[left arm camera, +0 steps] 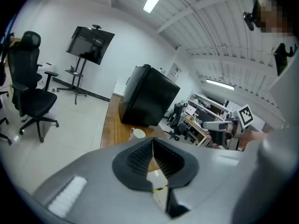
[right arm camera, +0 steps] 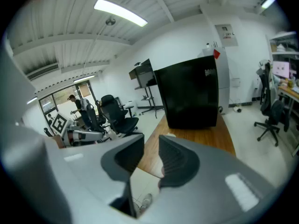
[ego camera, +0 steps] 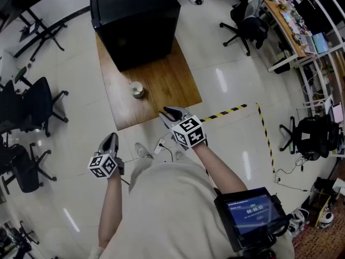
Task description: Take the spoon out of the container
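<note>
While left tongs (ego camera: 110,140) sit closed, right tongs (ego camera: 174,112) gape slightly, empty.

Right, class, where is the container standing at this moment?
In the head view the container stands on the wooden table, near its middle, on the person's side of the black cabinet.

**Three views, one table**

My head camera looks steeply down on the low brown wooden table (ego camera: 161,85) and the big black box-shaped cabinet (ego camera: 135,20). The cameras on my left gripper (ego camera: 110,139) and right gripper (ego camera: 173,112) look low along their jaws at both, the right one nearer.
</note>
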